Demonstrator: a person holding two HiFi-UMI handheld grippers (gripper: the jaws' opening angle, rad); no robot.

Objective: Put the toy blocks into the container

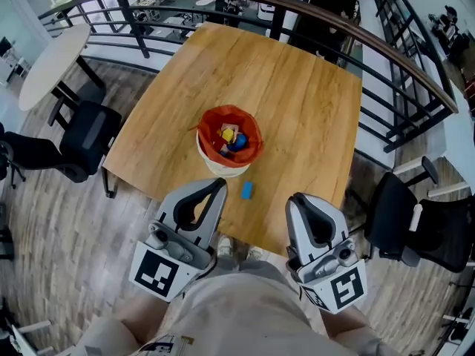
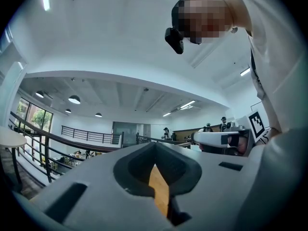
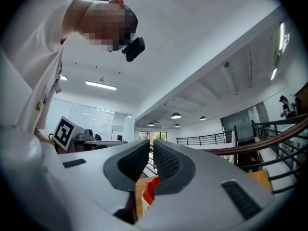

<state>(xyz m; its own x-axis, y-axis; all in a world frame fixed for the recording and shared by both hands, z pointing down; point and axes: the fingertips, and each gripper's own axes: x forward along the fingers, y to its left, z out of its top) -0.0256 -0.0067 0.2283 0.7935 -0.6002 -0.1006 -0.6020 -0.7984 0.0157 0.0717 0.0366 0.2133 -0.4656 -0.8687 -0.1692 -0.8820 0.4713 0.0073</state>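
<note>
While both grippers hang close to the person's body at the near edge of the table [image 1: 297,95], one blue block [image 1: 247,190] lies loose on the wood. It sits just beside the container [image 1: 210,162] on its near side, apart from its wall. The container is a white tub lined with a red bag [image 1: 252,136], standing about mid-table. A yellow block [image 1: 228,134] and a dark blue piece [image 1: 237,144] show inside, with others I cannot separate.

Jaws of the left gripper [image 1: 218,186] meet at the tips with nothing between them; only a sliver of table wood shows through the slot lower down. Jaws of the right gripper [image 1: 297,199] are closed to a thin slit and empty. The red bag shows beyond that slit, not in it.

Step in hand, my reading: between picks, late in the task. The blue block looks like the only one left outside, and no grasp has begun.

Next move calls for:
- parting one pair of jaws;
- tipping that gripper down toward the table, since both now point out across the room;
- closing squarely across two flat faces of the block, coming from the near side so a jaw does not knock the tub;
- lifting over the bag's rim and letting go.

Writing: each cube [image 1: 158,274] carries black-and-white square markers, patterns only, no letters. No brand or label is legible on tub, bag or blocks.
</note>
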